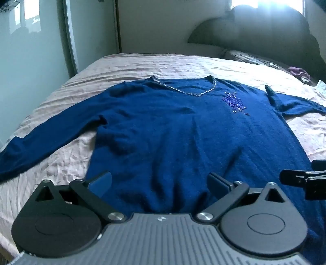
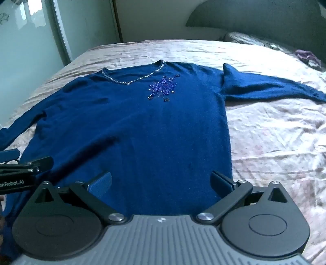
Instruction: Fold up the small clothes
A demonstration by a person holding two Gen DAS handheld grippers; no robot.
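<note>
Wrinkled pale pink sheet covers the bed; padded grey headboard behind. Blue sweater lies flat, front up, sleeves spread to both sides. Soft fuzzy knit; silvery beaded trim along V-neck; purple beaded motif on chest. Left tongs spread wide over the hem area, nothing between them; contact with cloth unclear. Right tongs likewise wide apart above the lower hem, holding nothing. Small purple cloth near headboard.
</note>
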